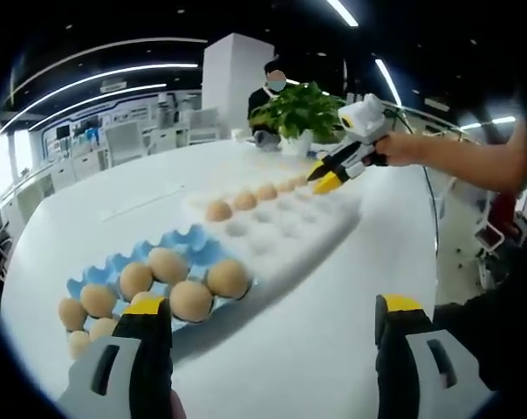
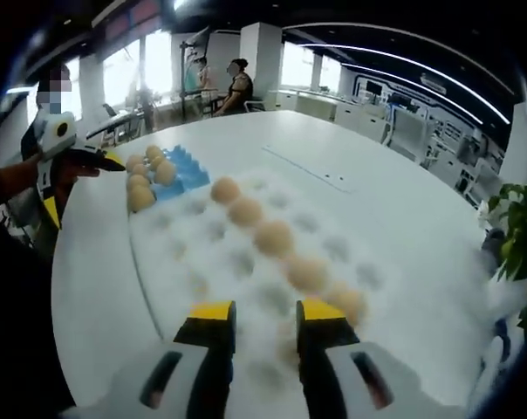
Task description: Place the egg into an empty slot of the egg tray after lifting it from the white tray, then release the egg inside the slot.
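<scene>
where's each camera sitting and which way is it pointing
left gripper view: rides on the left gripper, above the blue egg tray, looking along the white moulded tray to the right gripper; own yellow-tipped jaws wide apart, a forearm at right.
right gripper view: rides on the right gripper, above the white tray's far end, looking back along its row of brown eggs to the blue tray and left gripper; own jaws narrowly apart, nothing between.
shared: both trays, the eggs, the round white table.
</scene>
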Demonstrator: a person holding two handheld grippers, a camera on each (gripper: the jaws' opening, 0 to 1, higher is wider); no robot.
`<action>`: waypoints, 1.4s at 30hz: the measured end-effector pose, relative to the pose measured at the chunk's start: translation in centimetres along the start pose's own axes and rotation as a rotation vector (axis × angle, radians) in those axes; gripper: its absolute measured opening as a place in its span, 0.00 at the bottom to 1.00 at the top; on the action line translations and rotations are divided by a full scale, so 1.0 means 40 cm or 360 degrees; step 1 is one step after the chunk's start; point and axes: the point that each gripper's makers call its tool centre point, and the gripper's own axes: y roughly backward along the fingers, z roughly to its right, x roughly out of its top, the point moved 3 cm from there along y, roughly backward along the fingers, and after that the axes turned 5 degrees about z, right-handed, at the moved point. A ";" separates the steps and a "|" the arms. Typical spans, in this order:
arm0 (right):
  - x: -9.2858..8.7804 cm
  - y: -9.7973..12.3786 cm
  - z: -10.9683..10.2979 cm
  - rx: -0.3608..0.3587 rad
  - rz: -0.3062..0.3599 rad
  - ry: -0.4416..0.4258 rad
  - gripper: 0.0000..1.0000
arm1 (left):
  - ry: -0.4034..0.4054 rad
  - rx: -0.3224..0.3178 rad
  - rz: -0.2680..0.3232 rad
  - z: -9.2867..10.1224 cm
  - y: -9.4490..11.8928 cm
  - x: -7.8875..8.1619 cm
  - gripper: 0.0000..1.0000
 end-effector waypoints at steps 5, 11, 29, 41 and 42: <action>-0.018 0.019 0.024 -0.0044 -0.0019 -0.0007 0.28 | -0.0007 -0.0015 -0.0001 0.006 -0.006 0.003 0.99; -0.031 0.027 0.042 -0.0075 -0.0029 -0.0017 0.28 | -0.0014 -0.0037 0.0002 0.013 -0.017 0.009 0.99; -0.068 0.004 0.067 -0.0155 -0.0069 -0.0103 0.27 | -0.0004 -0.0023 -0.0018 0.007 -0.007 -0.002 0.99; -0.070 0.000 0.069 -0.0224 -0.0144 -0.0159 0.26 | 0.0001 -0.0025 -0.0003 0.013 -0.012 0.002 0.99; -0.070 0.000 0.068 -0.0221 -0.0140 -0.0154 0.25 | 0.0004 -0.0027 0.0002 0.014 -0.011 0.004 0.99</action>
